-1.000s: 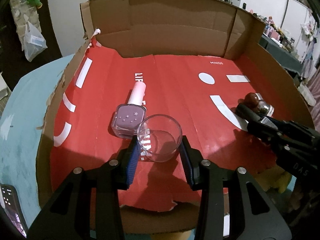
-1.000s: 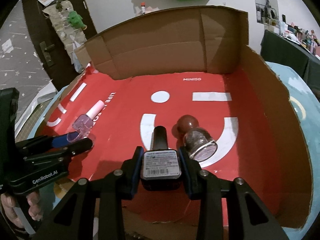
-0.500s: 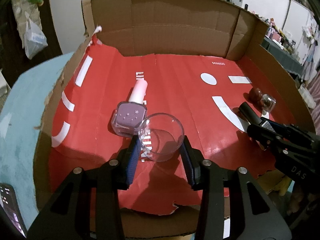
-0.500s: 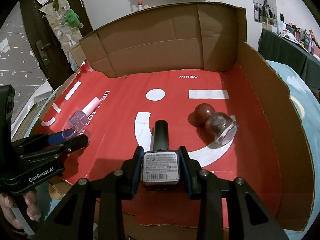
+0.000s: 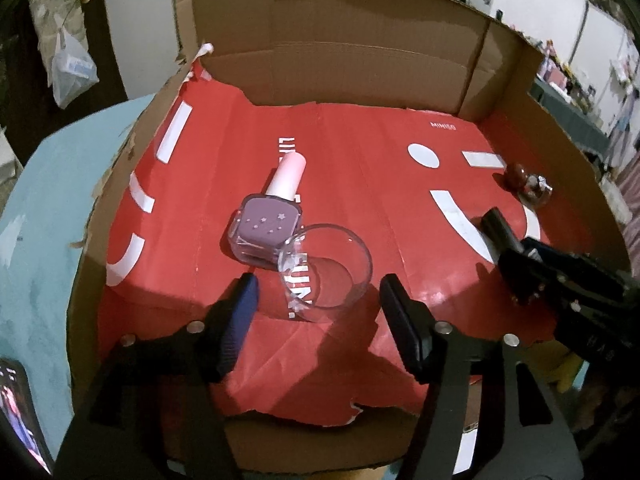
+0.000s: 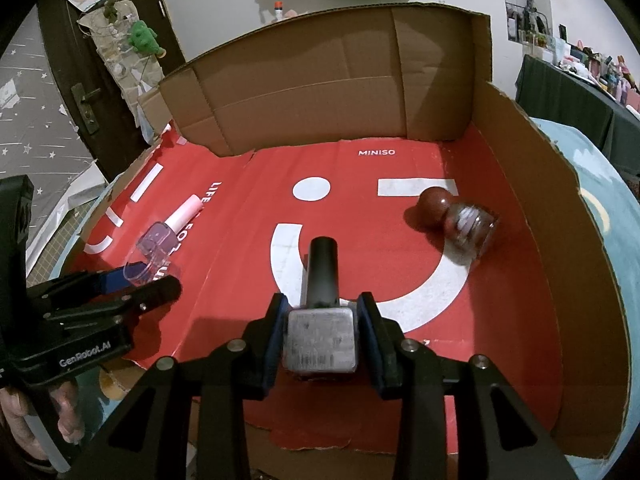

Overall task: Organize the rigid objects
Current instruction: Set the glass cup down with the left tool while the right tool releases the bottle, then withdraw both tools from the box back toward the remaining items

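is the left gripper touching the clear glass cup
Apart. The left wrist view shows red floor between each pad of the left gripper and the clear glass cup; its jaws have just been opening.

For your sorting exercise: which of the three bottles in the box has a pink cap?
The lilac bottle beside the clear cup; the other two have a black cap and a brown cap.
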### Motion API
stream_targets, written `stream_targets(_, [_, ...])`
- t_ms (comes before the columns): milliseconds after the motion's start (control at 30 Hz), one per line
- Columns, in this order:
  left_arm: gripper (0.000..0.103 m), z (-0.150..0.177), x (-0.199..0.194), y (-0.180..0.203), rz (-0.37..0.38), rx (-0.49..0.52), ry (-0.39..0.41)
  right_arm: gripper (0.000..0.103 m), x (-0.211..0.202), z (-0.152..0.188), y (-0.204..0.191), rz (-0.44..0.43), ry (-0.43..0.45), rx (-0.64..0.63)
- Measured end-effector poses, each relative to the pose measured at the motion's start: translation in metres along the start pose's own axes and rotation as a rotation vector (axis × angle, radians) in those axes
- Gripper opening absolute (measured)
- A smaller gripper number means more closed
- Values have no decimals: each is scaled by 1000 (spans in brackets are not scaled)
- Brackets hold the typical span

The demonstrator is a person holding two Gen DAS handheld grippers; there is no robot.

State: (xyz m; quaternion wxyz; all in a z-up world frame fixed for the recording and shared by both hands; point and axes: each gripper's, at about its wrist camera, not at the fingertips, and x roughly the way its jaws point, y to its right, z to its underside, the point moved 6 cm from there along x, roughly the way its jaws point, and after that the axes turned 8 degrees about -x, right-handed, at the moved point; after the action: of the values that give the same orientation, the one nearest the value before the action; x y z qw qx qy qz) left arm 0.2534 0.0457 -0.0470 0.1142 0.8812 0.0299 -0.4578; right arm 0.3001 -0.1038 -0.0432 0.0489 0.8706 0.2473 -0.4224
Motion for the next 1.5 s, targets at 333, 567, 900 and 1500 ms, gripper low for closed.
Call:
stream_targets(333, [62, 1, -5, -3, -9, -16, -2, 52, -3, 2, -5, 5, 5, -2])
stream_targets(567, [77, 2, -16, 1, -1, -1, 35, 64, -11, 2, -7, 3, 25, -5])
stream_targets(900, [94, 6, -31, 8, -3, 34, 82, 83, -25, 2, -10, -3, 65, -4])
stream_targets(1500, [103, 13, -60, 15, -31, 72, 170, 103, -54, 2, -12, -28, 177, 2])
